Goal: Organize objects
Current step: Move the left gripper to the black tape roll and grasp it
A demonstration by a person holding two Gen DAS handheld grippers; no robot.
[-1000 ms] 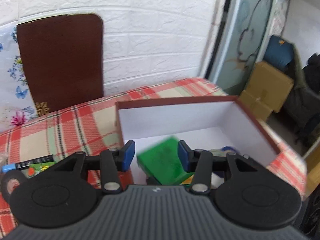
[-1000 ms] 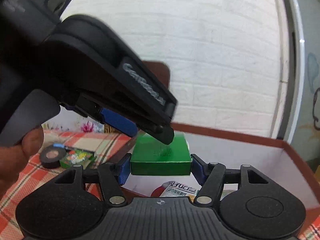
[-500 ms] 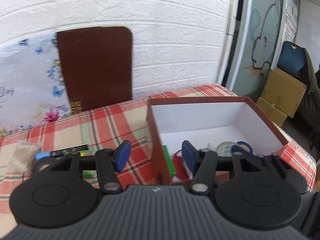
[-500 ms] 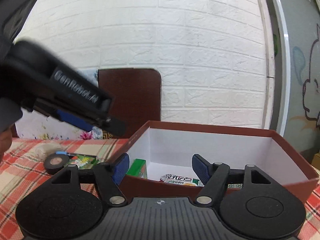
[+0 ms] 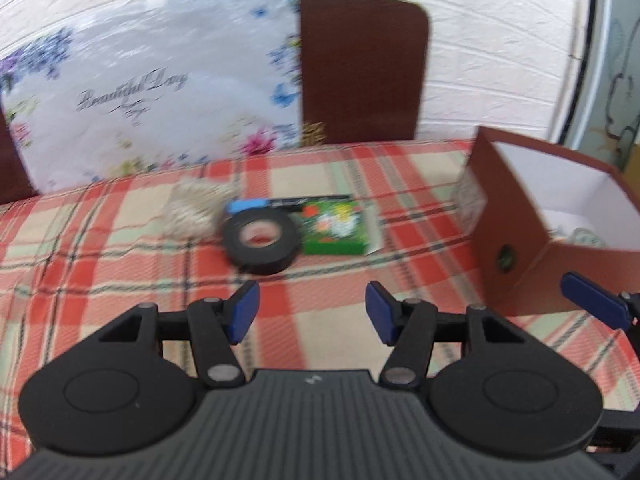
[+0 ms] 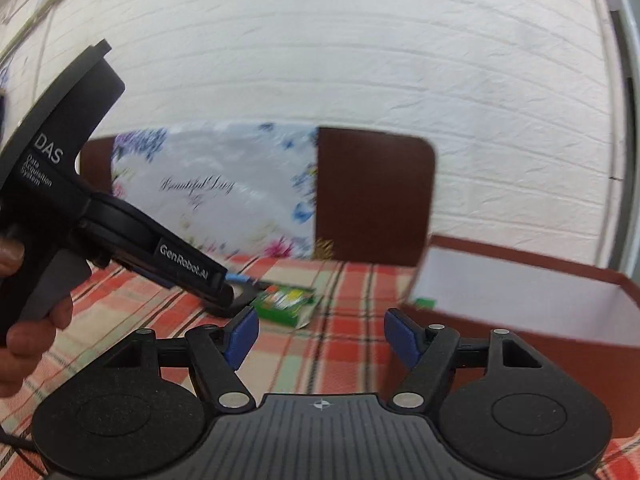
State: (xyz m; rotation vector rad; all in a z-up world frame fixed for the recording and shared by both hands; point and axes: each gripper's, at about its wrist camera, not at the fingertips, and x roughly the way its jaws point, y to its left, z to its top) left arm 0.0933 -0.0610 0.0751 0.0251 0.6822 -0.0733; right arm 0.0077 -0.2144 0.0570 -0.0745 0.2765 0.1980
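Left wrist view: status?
Left tongs open, empty. Right tongs open, empty. Black tape roll on tablecloth, outside brown box. Path clear.

A red, cream and green plaid cloth covers the tabletop. Behind its far edge stands a white brick-pattern wall. Against that wall leans a pale floral panel printed with butterflies, blossoms and the cursive words "Beautiful Day". Just to its right, touching it, stands a dark brown board with rounded top corners and a small gold mark at its lower left. At the far right edge of the left wrist view a pale door with a dark line drawing shows, blurred.
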